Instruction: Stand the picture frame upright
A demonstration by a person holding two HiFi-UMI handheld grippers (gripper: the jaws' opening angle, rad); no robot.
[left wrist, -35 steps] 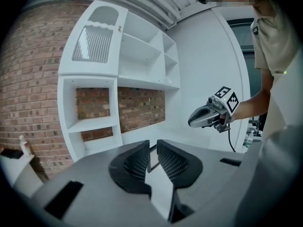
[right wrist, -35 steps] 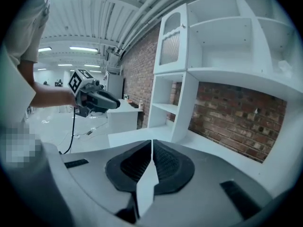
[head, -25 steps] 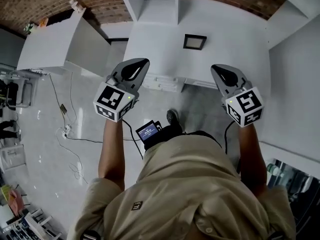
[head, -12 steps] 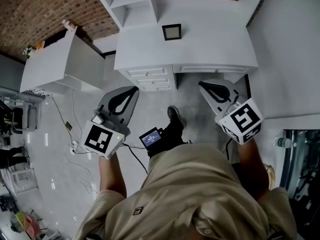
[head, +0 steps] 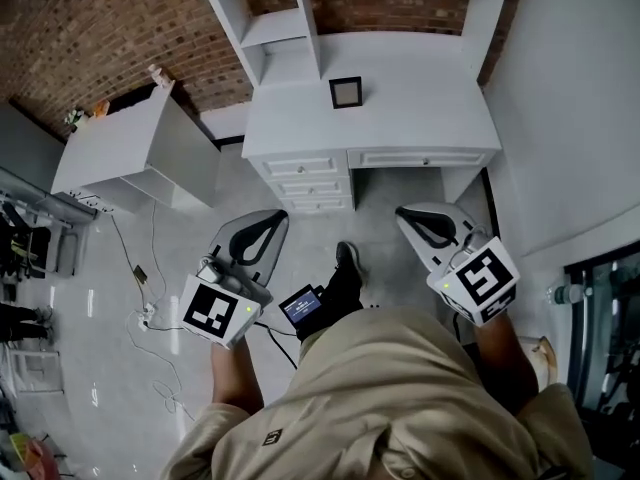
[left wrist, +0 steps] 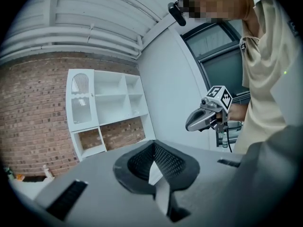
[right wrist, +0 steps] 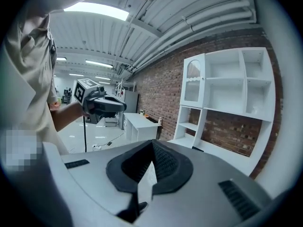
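The picture frame (head: 345, 92), small and dark-edged, lies flat on the white desk (head: 420, 108) well ahead of me, near the desk's middle. Both grippers hang over the floor in front of the desk, far short of the frame. My left gripper (head: 272, 216) is shut and holds nothing. My right gripper (head: 405, 213) is likewise shut and empty. In the left gripper view the closed jaws (left wrist: 152, 144) point toward the white shelf unit, with the right gripper (left wrist: 203, 118) off to the side. The right gripper view shows its own closed jaws (right wrist: 152, 146) and the left gripper (right wrist: 106, 105).
A white shelf hutch (head: 270, 13) stands on the desk's back against a brick wall (head: 90, 38). Drawers (head: 305, 173) fill the desk's left front. A white cabinet (head: 135, 148) stands at left, cables (head: 150, 313) lie on the floor, and a white wall (head: 580, 98) closes the right side.
The desk and frame have drawn away up the head view. Both grippers, before over the desk's front edge, now hang lower over the floor. Both stay shut.
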